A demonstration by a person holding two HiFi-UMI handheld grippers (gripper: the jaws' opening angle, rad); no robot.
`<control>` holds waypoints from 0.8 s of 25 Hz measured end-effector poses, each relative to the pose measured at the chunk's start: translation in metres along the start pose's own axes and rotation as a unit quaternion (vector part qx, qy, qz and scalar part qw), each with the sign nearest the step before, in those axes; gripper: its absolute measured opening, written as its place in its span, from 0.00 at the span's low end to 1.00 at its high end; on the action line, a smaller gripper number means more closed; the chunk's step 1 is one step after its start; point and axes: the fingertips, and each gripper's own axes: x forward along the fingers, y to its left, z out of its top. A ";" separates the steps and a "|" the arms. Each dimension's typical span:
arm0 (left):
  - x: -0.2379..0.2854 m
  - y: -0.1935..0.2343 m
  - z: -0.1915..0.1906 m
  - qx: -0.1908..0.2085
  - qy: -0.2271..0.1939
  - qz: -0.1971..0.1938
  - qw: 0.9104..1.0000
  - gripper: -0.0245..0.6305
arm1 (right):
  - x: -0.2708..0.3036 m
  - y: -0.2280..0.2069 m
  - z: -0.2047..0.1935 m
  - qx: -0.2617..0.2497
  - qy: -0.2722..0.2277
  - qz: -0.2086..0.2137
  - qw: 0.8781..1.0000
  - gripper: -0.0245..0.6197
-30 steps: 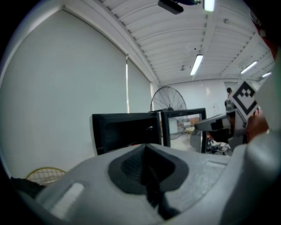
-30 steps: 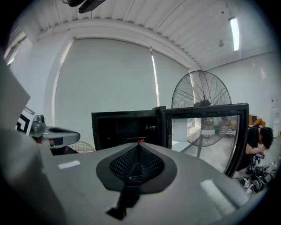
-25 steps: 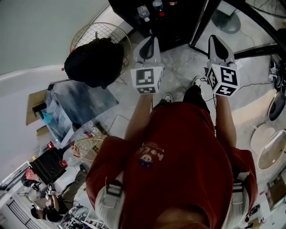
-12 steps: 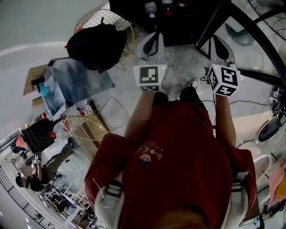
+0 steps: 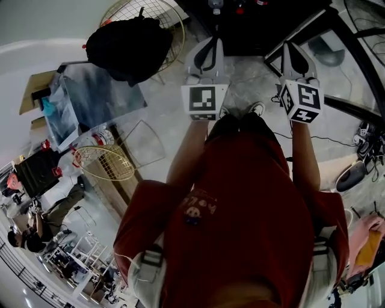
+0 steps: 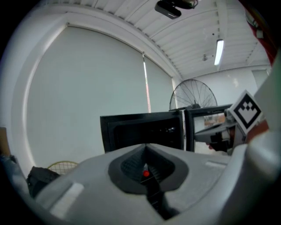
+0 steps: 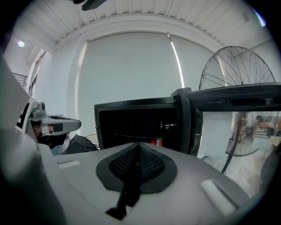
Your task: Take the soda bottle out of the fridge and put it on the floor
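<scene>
The black fridge (image 5: 252, 24) stands open at the top of the head view, with a bottle top (image 5: 215, 5) and a red cap (image 5: 239, 8) just showing inside. In the right gripper view red-labelled items (image 7: 156, 142) sit on a shelf in the fridge (image 7: 140, 121). Both grippers are held side by side short of the opening. My left gripper (image 5: 210, 41) is shut with nothing in it, and a small red spot (image 6: 145, 174) shows between its pads. My right gripper (image 5: 290, 47) is shut and empty too. Each points at the fridge (image 6: 140, 132).
The fridge's glass door (image 7: 237, 127) swings open to the right. A large floor fan (image 7: 239, 74) stands behind it, its base (image 5: 328, 51) on the tiled floor. At the left, a black backpack (image 5: 129, 45) lies on a wire chair. A wire basket (image 5: 105, 162) and cables (image 5: 355, 141) lie around.
The person has stepped closer to the fridge, so the fridge and backpack have slid up in the head view. Both grippers stay shut and side by side.
</scene>
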 end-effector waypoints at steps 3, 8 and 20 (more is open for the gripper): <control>-0.009 0.012 -0.008 -0.006 -0.004 -0.007 1.000 0.04 | -0.004 0.012 -0.003 -0.002 0.003 -0.014 1.000 0.04; -0.019 0.023 -0.018 -0.012 -0.005 -0.006 1.000 0.04 | -0.004 0.019 -0.005 -0.003 -0.002 -0.025 1.000 0.04; -0.027 0.023 -0.034 -0.022 0.002 0.009 1.000 0.04 | -0.004 0.026 -0.012 -0.006 -0.001 -0.016 1.000 0.04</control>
